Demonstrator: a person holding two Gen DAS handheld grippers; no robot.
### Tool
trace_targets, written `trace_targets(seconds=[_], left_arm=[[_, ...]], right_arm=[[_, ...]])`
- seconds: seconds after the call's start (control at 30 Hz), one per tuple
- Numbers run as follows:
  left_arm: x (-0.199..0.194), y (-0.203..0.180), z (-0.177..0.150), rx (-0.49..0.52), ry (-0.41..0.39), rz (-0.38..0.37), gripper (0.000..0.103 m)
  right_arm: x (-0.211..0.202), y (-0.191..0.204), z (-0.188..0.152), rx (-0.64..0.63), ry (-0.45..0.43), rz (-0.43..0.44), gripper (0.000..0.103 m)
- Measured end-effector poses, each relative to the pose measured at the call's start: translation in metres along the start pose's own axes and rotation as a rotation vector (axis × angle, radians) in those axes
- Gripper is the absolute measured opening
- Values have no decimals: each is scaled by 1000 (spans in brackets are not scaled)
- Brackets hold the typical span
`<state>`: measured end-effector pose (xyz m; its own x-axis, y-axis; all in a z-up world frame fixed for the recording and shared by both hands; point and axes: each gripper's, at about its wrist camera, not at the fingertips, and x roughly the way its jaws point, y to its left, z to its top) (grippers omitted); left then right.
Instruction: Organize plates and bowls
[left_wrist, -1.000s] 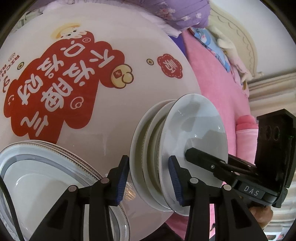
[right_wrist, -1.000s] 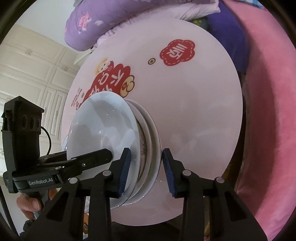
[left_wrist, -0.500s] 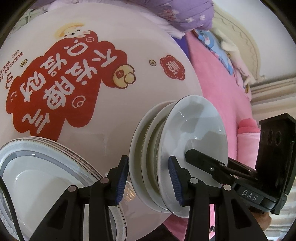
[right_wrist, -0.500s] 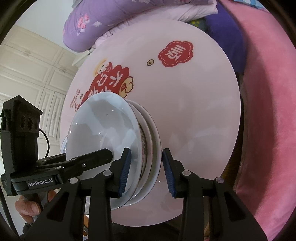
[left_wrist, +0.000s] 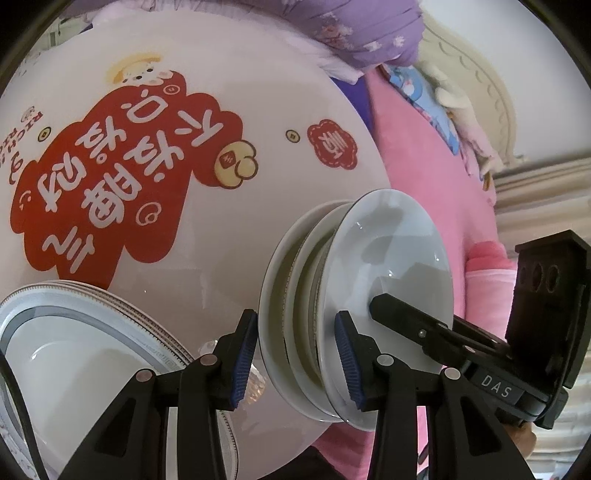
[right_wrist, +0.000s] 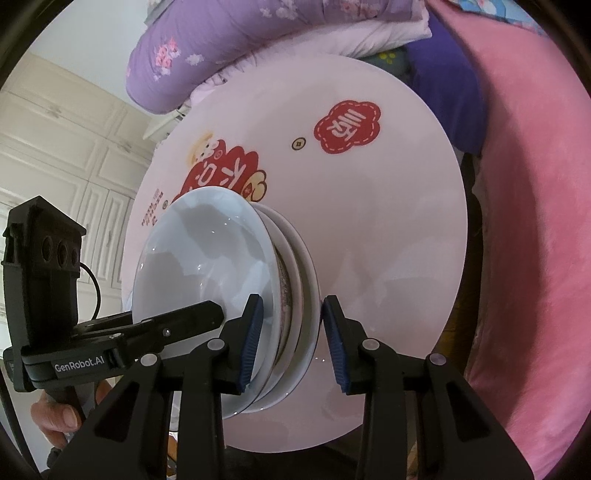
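Evidently both grippers straddle the stack of white bowls near the round table's near edge: left gripper and right gripper jaws bracket opposite rims, though firm contact is unclear. Squeeze evenly and lift level so nested bowls don't slip; the plate stack sits beside.

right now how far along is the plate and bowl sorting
Done: plates sit stacked at the table's near edge. In hand: the left gripper and right gripper straddle opposite rims of the bowl stack, which rests on the table. Left: moving it; its destination isn't visible.
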<state>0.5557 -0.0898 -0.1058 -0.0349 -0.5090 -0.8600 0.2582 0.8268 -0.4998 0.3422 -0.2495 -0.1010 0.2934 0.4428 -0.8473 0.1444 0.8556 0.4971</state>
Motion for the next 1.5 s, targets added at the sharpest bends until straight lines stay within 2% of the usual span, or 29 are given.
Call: trace_targets(seconds=[0.23, 0.47, 0.73, 1.03, 1.27, 1.5], left_arm=[[-17, 5, -1, -7, -16, 7, 39], [-51, 24, -8, -41, -66, 14, 39], [-99, 62, -30, -104, -138, 37, 39], [-144, 100, -61, -182, -170, 46, 39], [-170, 115, -79, -215, -166, 49, 39], [-181, 124, -100, -236, -127, 51, 37]], right_arm=[[-4, 14, 4, -24, 5, 1, 34], [-2, 50, 9, -92, 17, 9, 34], [13, 100, 6, -176, 41, 37, 34], [33, 145, -2, -257, 94, 59, 34], [39, 171, -9, -306, 125, 69, 34], [46, 181, -22, -335, 172, 75, 34]])
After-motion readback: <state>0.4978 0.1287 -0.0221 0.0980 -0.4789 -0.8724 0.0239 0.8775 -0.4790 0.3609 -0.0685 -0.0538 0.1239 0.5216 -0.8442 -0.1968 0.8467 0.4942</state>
